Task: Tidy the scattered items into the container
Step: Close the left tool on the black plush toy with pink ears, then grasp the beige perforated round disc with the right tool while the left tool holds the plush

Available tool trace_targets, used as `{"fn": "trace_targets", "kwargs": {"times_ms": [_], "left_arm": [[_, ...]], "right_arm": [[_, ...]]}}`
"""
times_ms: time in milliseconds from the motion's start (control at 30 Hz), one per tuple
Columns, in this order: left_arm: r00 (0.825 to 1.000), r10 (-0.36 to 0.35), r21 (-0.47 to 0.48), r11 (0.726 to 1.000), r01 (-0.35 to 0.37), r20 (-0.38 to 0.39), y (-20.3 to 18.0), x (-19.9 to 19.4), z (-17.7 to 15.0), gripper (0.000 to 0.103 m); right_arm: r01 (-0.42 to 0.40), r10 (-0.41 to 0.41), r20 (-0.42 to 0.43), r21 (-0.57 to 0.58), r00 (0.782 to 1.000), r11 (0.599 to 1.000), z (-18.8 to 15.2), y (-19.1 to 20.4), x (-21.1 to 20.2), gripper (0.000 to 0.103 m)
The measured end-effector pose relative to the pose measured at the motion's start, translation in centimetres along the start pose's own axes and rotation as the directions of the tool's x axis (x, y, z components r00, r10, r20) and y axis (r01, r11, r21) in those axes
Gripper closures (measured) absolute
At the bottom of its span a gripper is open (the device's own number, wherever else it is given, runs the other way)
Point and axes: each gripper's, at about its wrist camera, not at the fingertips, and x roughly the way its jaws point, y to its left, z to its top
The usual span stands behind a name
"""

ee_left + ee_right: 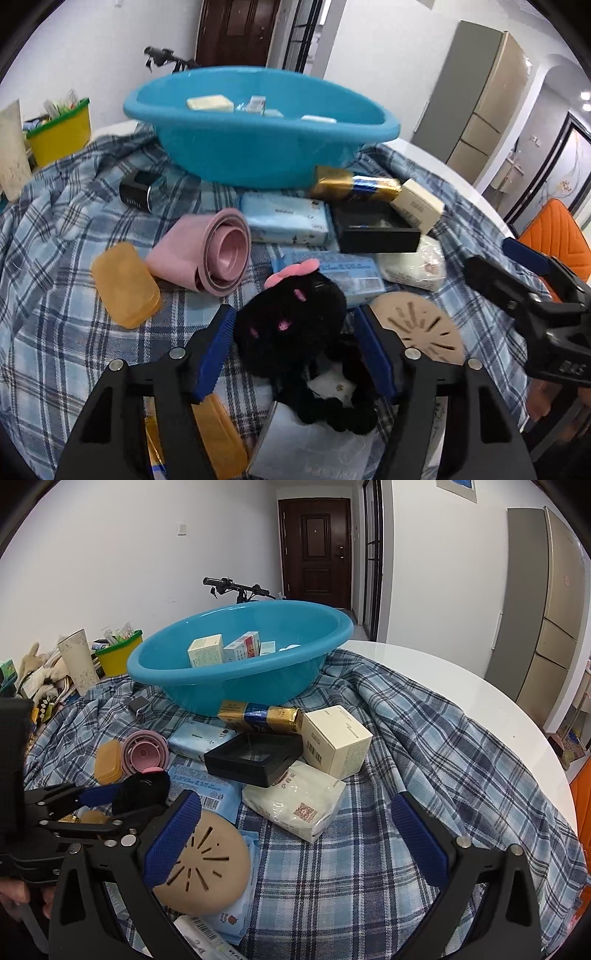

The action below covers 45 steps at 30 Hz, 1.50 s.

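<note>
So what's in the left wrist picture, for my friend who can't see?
The left claw stands open around a fluffy black toy with a pink bow, on a blue checked cloth. Behind sit scattered packets and a blue basin holding small boxes.

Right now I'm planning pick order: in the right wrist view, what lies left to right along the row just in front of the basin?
Orange soap case → pink nested cups → black tray → cream box.

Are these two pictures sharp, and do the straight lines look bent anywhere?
Left wrist view: the blue basin and the items around it look slightly smeared; black corners frame the picture. Right wrist view: sharper; the tall cabinet bows near the edge, fisheye distortion.
</note>
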Motion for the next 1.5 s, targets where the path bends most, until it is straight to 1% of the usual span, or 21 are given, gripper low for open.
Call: {"fn": "trace_targets", "kwargs": {"times_ms": [67, 133, 200, 233, 333, 433, 567, 800, 1133, 1333, 1500], "left_arm": [[1.0, 0.012, 0.0, 1.0, -0.012, -0.018, 0.0, 0.7, -0.1, 0.035], [1.0, 0.023, 0.006, 1.0, -0.023, -0.006, 0.0, 0.8, -0.2, 0.035], [0.999, 0.039, 0.016, 0.999, -0.039, 0.019, -0.1, 0.4, -0.3, 0.049], [0.998, 0.049, 0.024, 0.998, -0.049, 0.033, -0.2, 0.1, -0.2, 0.053], [0.995, 0.067, 0.041, 0.997, -0.07, 0.073, -0.5, -1.0, -0.2, 0.056], [0.991, 0.085, 0.056, 0.994, -0.09, 0.101, -0.6, -2.2, -0.2, 0.056], [0.986, 0.112, 0.069, 0.99, -0.121, 0.128, -0.4, -3.5, -0.1, 0.056], [0.983, 0.121, 0.048, 0.99, -0.129, 0.141, 0.7, -4.8, -0.5, 0.056], [0.983, 0.12, 0.038, 0.991, -0.126, 0.141, 1.4, -5.3, -1.1, 0.056], [0.984, 0.117, 0.04, 0.992, -0.124, 0.133, 1.5, -5.1, -1.2, 0.056], [0.986, 0.115, 0.04, 0.992, -0.121, 0.124, 1.4, -4.8, -1.2, 0.056]], "right_arm": [[0.003, -0.003, 0.0, 0.005, 1.0, 1.0, 0.0, -0.2, 0.0, 0.0], [0.005, -0.005, -0.001, 0.012, 1.0, 1.0, 0.0, -0.5, 0.1, 0.0], [0.008, -0.008, 0.0, 0.018, 1.0, 1.0, 0.0, -0.8, 0.0, 0.0], [0.009, -0.009, 0.001, 0.02, 1.0, 1.0, 0.0, -0.8, 0.0, 0.0], [0.009, -0.009, 0.004, 0.021, 1.0, 1.0, 0.1, -1.0, -0.1, 0.0], [-0.009, 0.009, 0.005, 0.002, 1.0, 1.0, 0.0, -0.8, -0.4, 0.0], [-0.073, 0.073, -0.006, -0.054, 0.997, 0.996, -0.4, 0.2, -0.7, 0.0], [-0.135, 0.129, -0.048, -0.16, 0.99, 0.978, -1.3, 3.1, -0.3, 0.0], [-0.152, 0.124, -0.134, -0.226, 0.983, 0.962, -2.5, 5.4, 1.9, 0.0], [-0.17, 0.132, -0.167, -0.235, 0.977, 0.957, -2.8, 5.9, 2.8, 0.0], [-0.168, 0.118, -0.189, -0.274, 0.975, 0.947, -3.2, 6.7, 3.5, 0.001]]}}
